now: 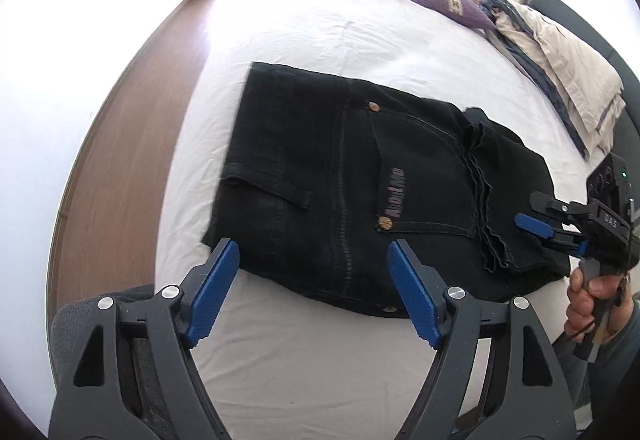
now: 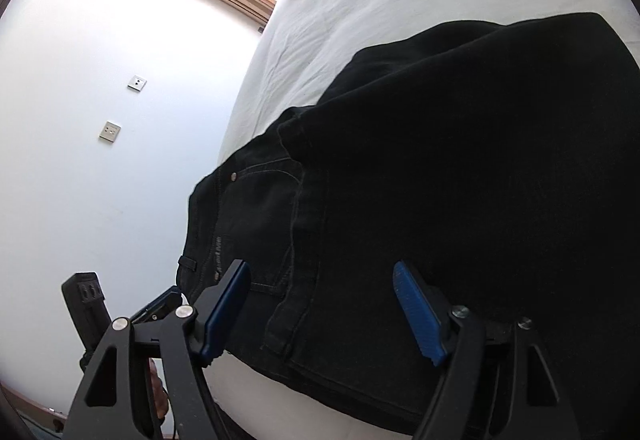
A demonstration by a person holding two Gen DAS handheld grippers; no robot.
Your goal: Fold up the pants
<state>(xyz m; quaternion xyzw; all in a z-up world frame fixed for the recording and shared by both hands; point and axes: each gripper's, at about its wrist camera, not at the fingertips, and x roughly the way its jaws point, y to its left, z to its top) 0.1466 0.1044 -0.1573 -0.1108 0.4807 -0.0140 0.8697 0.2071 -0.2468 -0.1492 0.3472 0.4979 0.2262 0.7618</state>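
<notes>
- My left gripper (image 1: pixel 314 268) tilts steeply down over the white bed sheet (image 1: pixel 328 35), its blue-padded fingers (image 1: pixel 214 292) spread wide with nothing between them.
- The folded black denim pants (image 1: pixel 360 175) lie flat on the sheet just beyond my left fingertips, back pocket with pink lettering facing up.
- My right gripper (image 2: pixel 322 304) points down at a shallower angle, fingers (image 2: pixel 416 314) parted and clear of the cloth; the pants' folded edge lies below and ahead of them.
- From the left wrist view, my right hand (image 1: pixel 592 300) wraps its gripper's handle at the pants' hem end.
</notes>
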